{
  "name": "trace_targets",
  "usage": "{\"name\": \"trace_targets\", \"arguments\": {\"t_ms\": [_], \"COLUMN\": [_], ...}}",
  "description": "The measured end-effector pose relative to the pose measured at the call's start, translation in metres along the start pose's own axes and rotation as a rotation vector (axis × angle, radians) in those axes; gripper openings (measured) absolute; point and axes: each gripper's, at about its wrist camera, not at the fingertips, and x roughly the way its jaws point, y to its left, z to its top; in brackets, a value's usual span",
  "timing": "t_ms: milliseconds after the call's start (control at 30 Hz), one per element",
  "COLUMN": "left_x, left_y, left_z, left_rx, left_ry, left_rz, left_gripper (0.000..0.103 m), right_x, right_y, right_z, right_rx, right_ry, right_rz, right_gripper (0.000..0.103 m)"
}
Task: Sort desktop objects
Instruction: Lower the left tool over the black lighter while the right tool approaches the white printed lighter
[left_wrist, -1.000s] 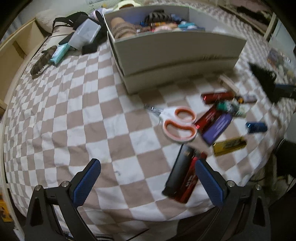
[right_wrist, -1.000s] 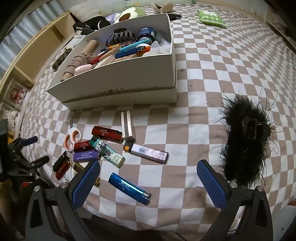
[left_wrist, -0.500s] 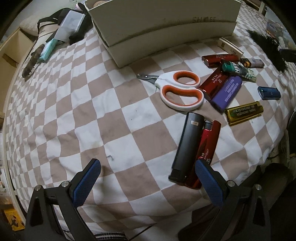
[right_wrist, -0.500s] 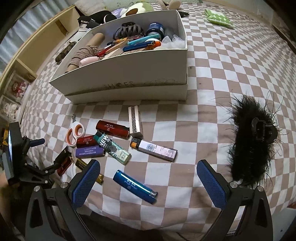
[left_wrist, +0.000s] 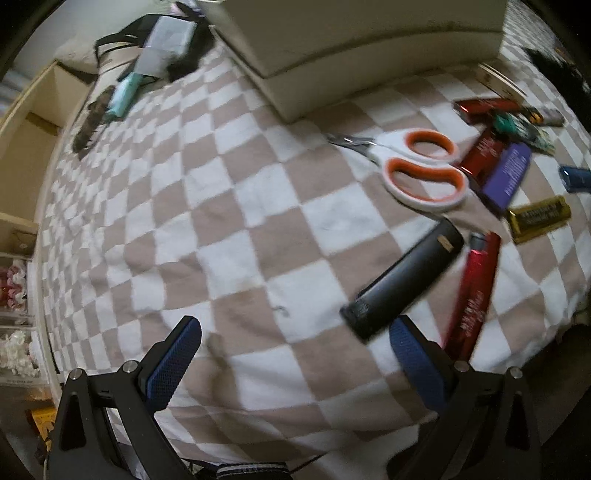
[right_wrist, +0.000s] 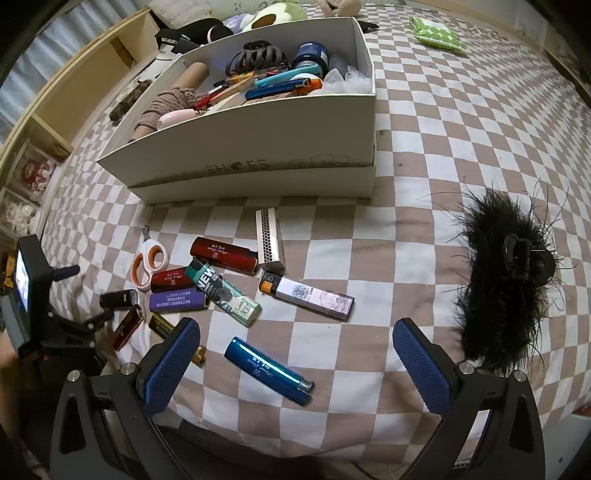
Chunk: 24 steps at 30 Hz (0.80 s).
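Several lighters lie on the checkered cloth in front of a white shoe box (right_wrist: 258, 122) that holds small items. In the left wrist view a black lighter (left_wrist: 402, 280) and a red lighter (left_wrist: 472, 291) lie just ahead of my right fingertip (left_wrist: 417, 365). My left gripper (left_wrist: 295, 363) is open and holds nothing. Orange-handled scissors (left_wrist: 424, 170) lie beyond the lighters. My right gripper (right_wrist: 295, 369) is open above a blue lighter (right_wrist: 269, 369), which lies between its fingers, not gripped. The left gripper (right_wrist: 86, 295) shows at the left edge of the right wrist view.
A black feathery hair clip (right_wrist: 506, 280) lies to the right. A matchbox (right_wrist: 269, 240), a purple lighter (right_wrist: 177, 299), a gold lighter (left_wrist: 539, 219) and a patterned lighter (right_wrist: 306, 295) crowd the middle. Shelves (right_wrist: 48, 122) stand at the left; the cloth's edge is near.
My left gripper has moved down and forward toward the black and red lighters, so they look larger. The right gripper has come slightly closer to the lighters and box.
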Motion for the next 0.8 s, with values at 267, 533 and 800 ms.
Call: {"name": "trace_targets", "arguments": {"t_ms": [267,533,800], "left_x": [0.01,0.0,-0.013], "left_y": [0.026,0.029,0.008], "left_z": [0.018,0.027,0.026], "left_rx": [-0.121,-0.135,-0.01], "left_ry": [-0.027,-0.063,-0.117], "left_rz": [-0.001,-0.118,-0.128], "left_gripper": [0.103,0.103,0.103], "right_x": [0.005,0.017,0.051], "right_y": [-0.004,-0.014,-0.011], "right_z": [0.002,0.002,0.012], "right_rx": [0.038,0.107,0.158], "right_ry": [0.019,0.053,0.108], "right_rz": [0.014,0.033,-0.041], "right_gripper": [0.103,0.103,0.103]}}
